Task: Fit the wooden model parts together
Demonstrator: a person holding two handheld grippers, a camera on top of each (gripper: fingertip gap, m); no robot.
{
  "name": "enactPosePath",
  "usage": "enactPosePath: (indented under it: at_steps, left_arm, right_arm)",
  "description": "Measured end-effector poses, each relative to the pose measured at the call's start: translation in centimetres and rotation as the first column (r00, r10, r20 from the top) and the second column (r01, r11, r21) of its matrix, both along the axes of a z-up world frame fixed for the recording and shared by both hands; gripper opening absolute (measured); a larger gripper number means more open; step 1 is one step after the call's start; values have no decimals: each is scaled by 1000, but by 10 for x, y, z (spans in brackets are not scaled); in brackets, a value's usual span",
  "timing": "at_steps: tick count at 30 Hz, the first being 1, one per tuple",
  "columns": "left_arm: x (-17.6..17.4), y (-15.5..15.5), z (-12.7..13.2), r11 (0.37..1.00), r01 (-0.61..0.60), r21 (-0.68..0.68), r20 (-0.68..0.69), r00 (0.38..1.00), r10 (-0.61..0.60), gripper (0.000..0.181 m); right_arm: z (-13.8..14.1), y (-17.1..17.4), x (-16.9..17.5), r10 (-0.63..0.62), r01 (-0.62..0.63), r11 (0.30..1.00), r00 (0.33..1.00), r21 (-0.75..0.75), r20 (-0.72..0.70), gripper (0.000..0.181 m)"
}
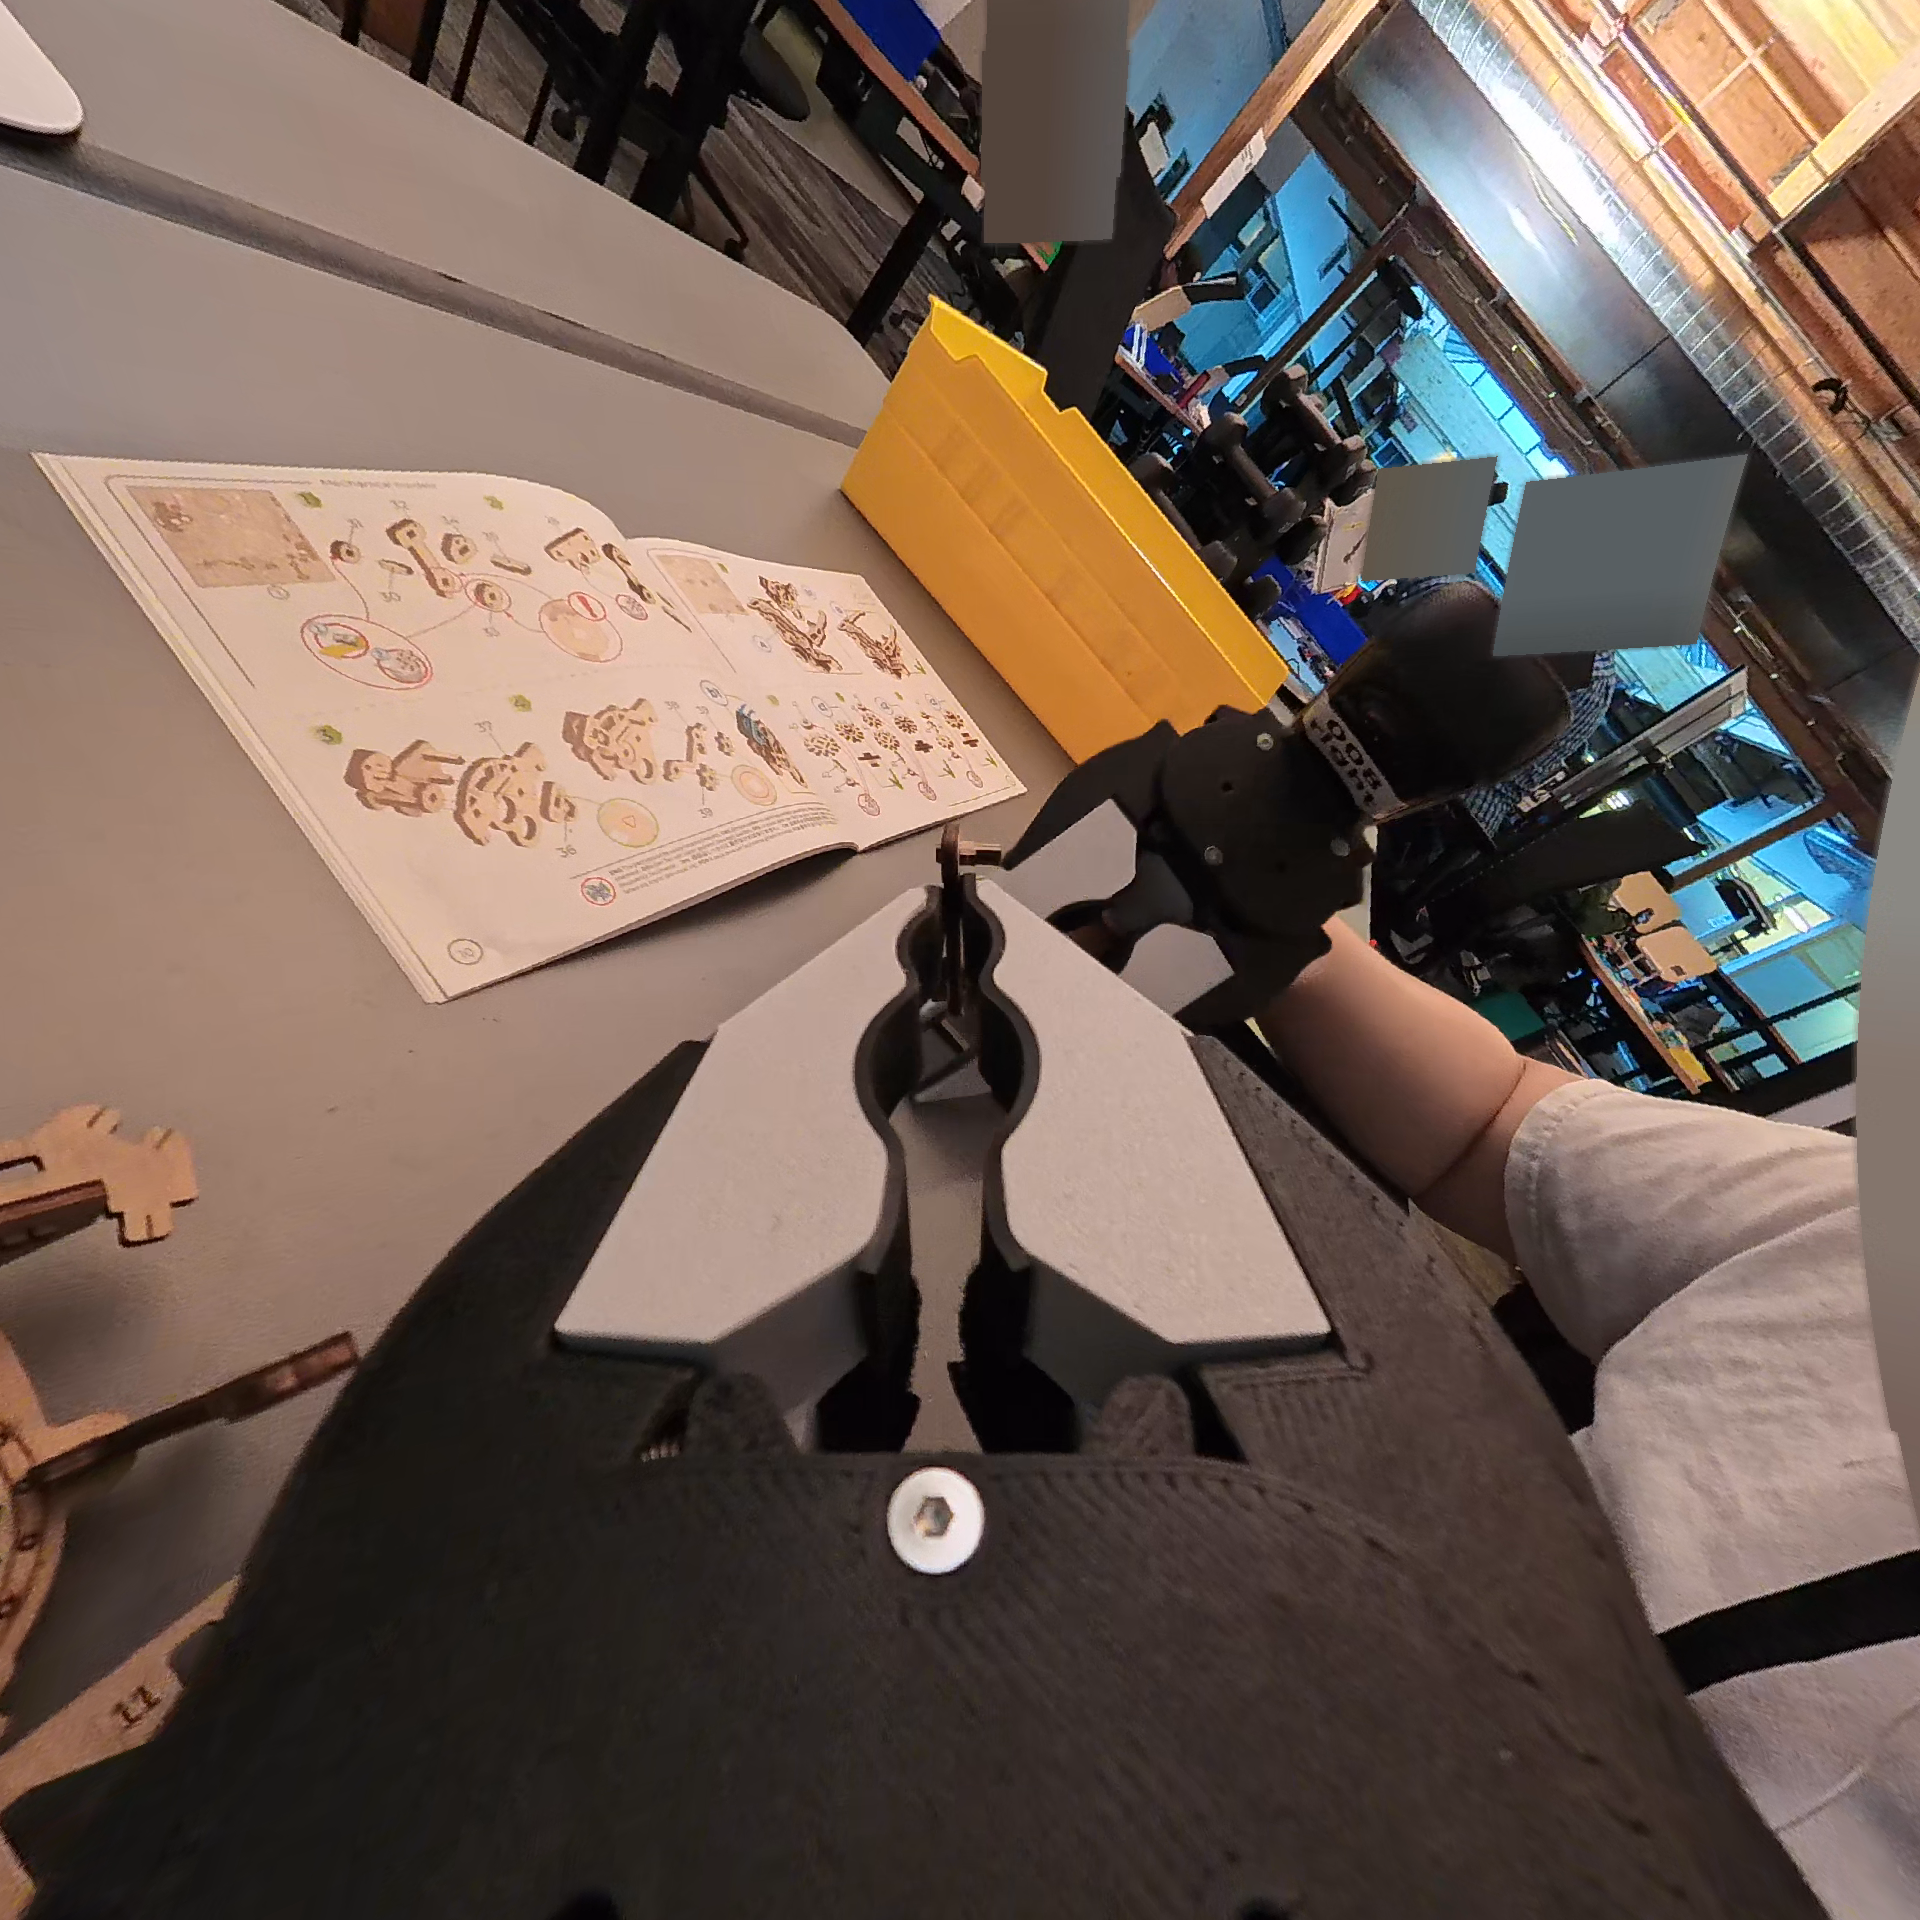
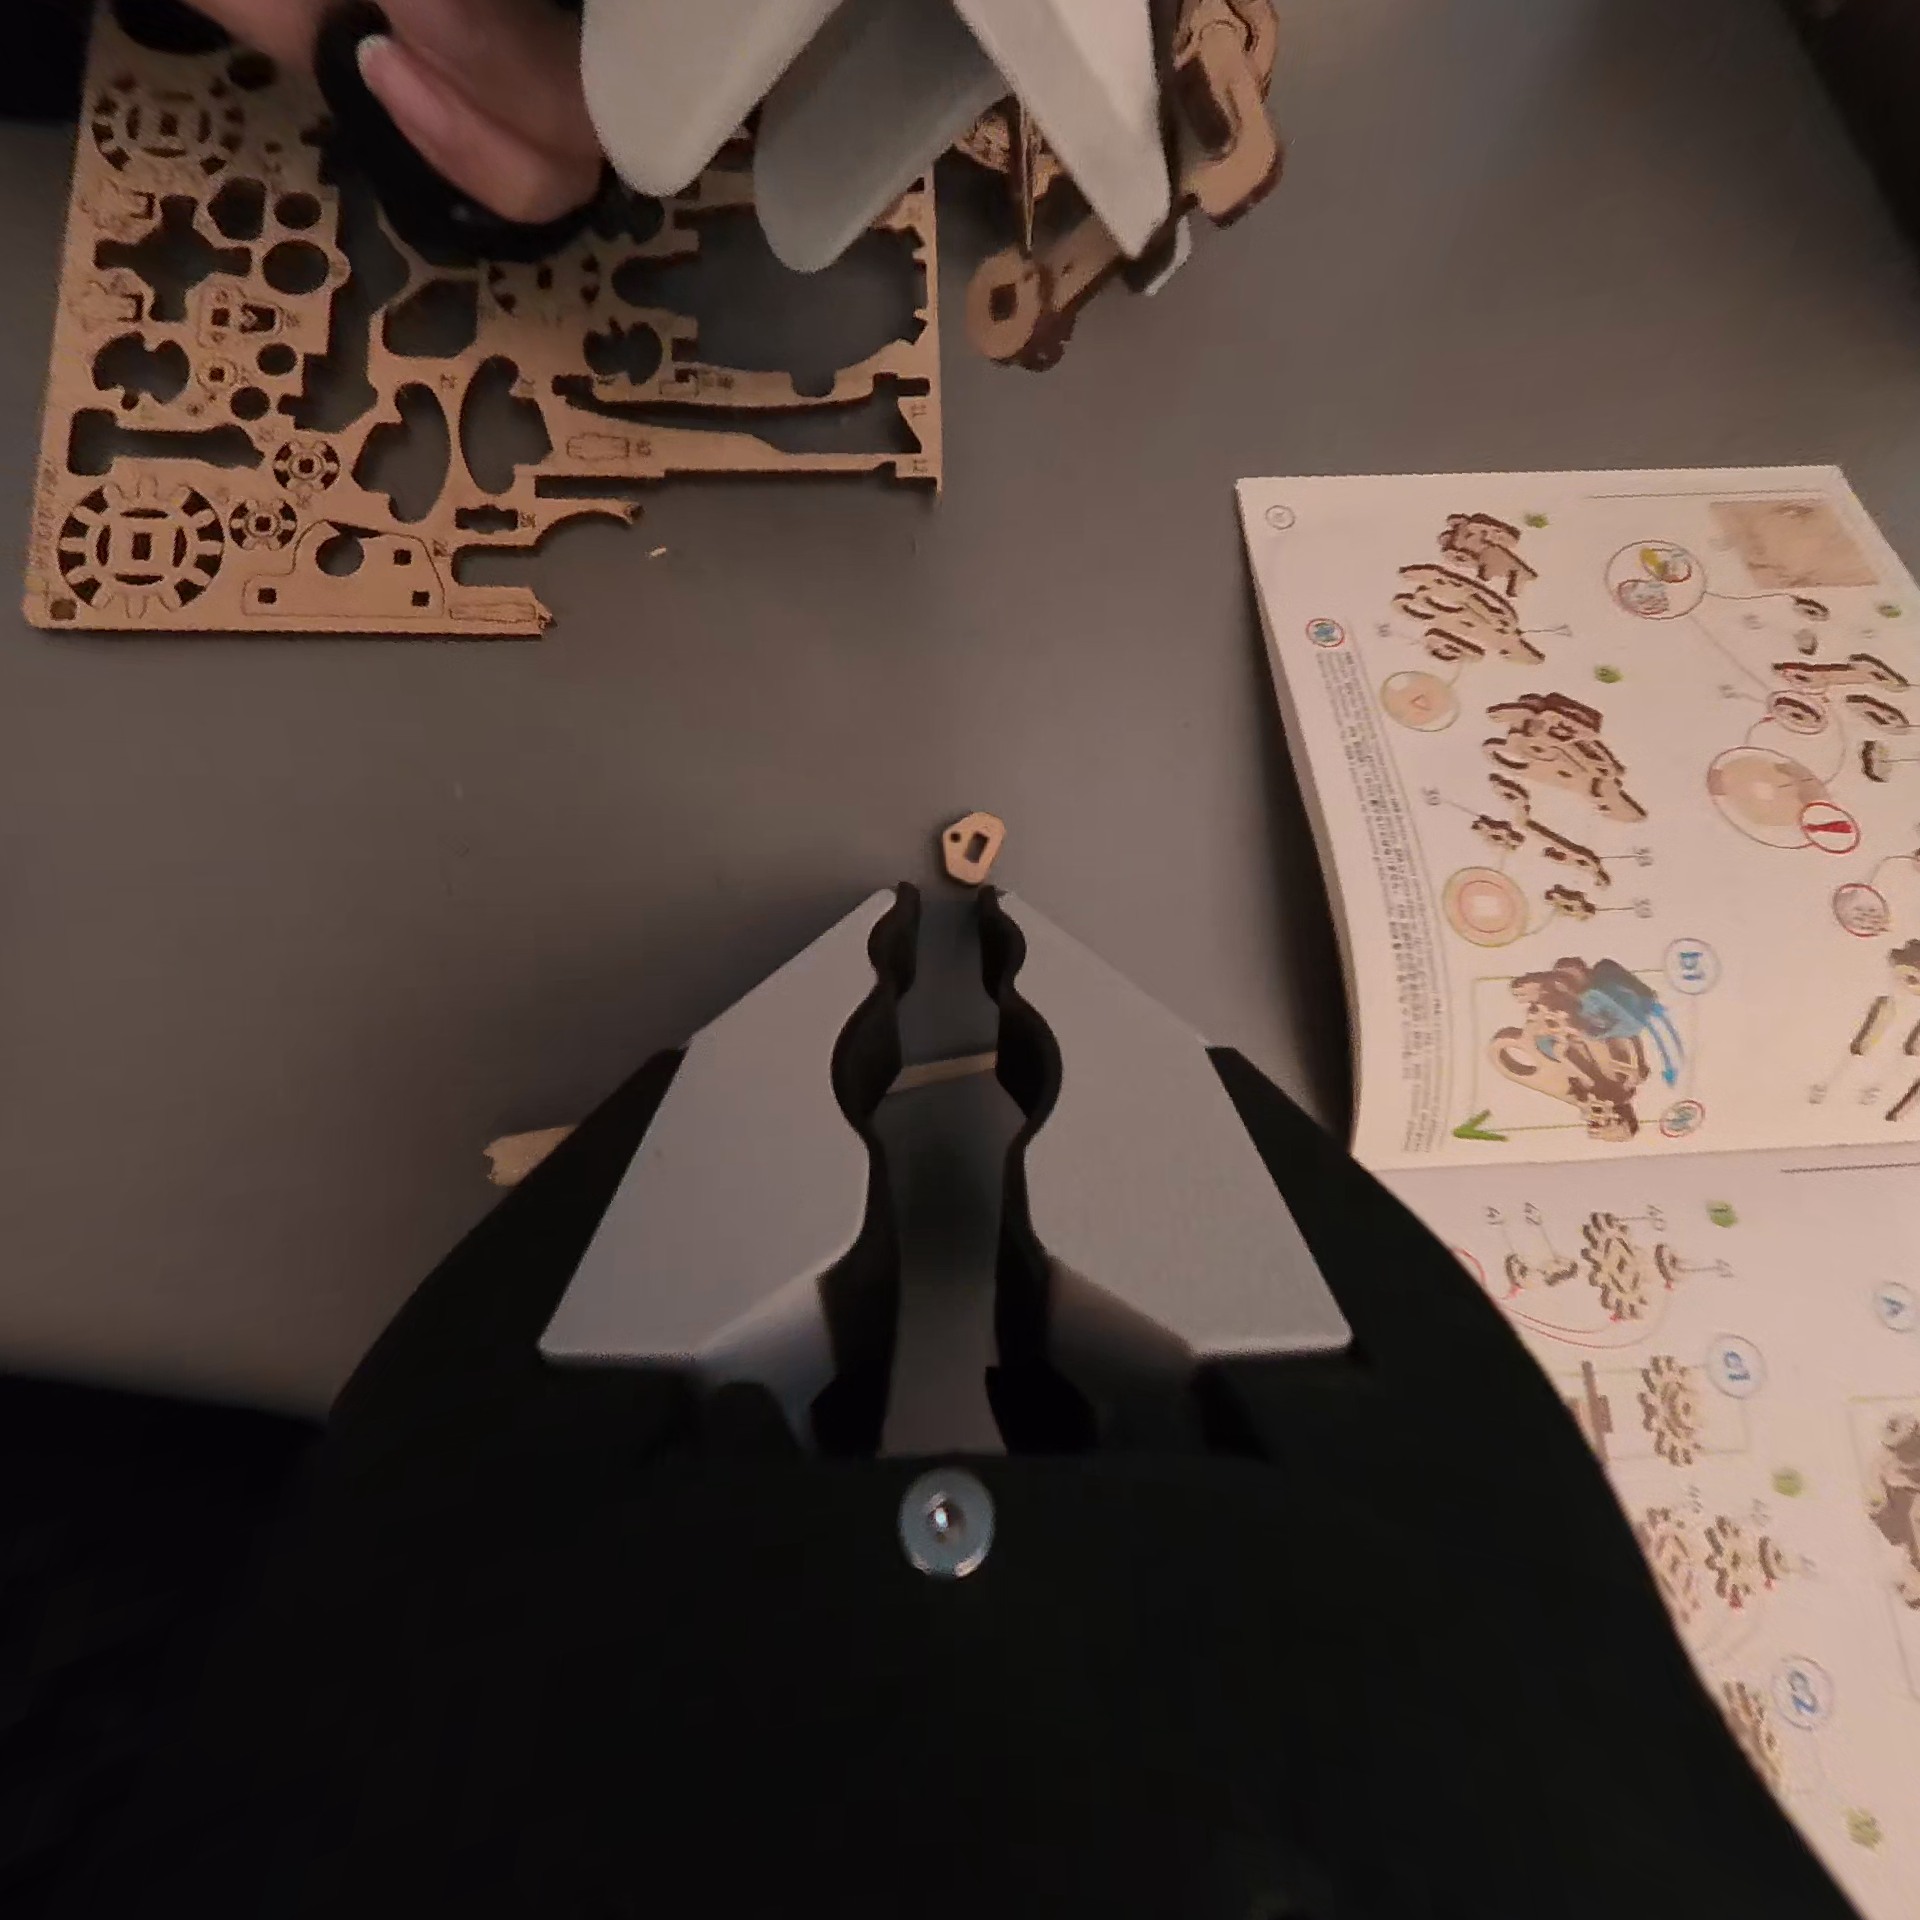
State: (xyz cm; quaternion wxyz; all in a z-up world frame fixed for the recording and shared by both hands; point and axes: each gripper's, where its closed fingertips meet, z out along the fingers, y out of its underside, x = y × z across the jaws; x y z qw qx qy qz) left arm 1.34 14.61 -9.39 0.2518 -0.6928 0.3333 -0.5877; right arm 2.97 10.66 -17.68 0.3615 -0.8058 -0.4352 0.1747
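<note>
My left gripper (image 1: 951, 906) is shut on a thin dark wooden part (image 1: 954, 868) that stands on edge between its grey fingers, held above the table. My right gripper (image 2: 948, 896) points down at the grey table with its jaws a little apart and nothing between them. A small tan wooden piece with a rectangular hole (image 2: 974, 850) lies just past its tips, touching the right tip. The right gripper also shows in the left wrist view (image 1: 1039, 883), its tip close to the held part. The left gripper shows blurred at the top of the right wrist view (image 2: 862, 125), next to a partly built wooden model (image 2: 1226, 114).
A punched-out wooden parts sheet (image 2: 312, 436) lies far left. An open instruction booklet (image 2: 1558, 831) lies at the right and shows in the left wrist view (image 1: 520, 707). A yellow bin (image 1: 1039, 540) stands behind it. Wooden model pieces (image 1: 94, 1174) lie at the left. A thin wooden sliver (image 2: 514, 1153) lies under my right gripper. Some 10 cm of space lies between my two pairs of fingers. The thin wooden sliver (image 2: 514, 1153) is closer to my right gripper, around 8 cm from its tips; the left tips are 15 cm off.
</note>
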Motion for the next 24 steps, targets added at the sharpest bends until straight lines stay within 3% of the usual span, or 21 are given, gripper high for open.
enactPosePath:
  at_steps: [8,12,14,24]
  left_arm:
    - [0,-2,1,1000,7,0,2,1000,-7,0]
    - [0,-2,1,1000,7,0,4,1000,-7,0]
    - [0,-2,1,1000,6,2,4,1000,-6,0]
    - [0,0,1,1000,1,7,3,1000,-1,0]
  right_arm:
    - [2,-13,-16,97,-97,995,995,4,-1,8]
    - [10,6,5,11,-15,994,999,107,34,9]
    - [10,11,9,-34,35,997,999,75,-12,12]
    - [0,-10,-19,67,-67,998,998,0,7,13]
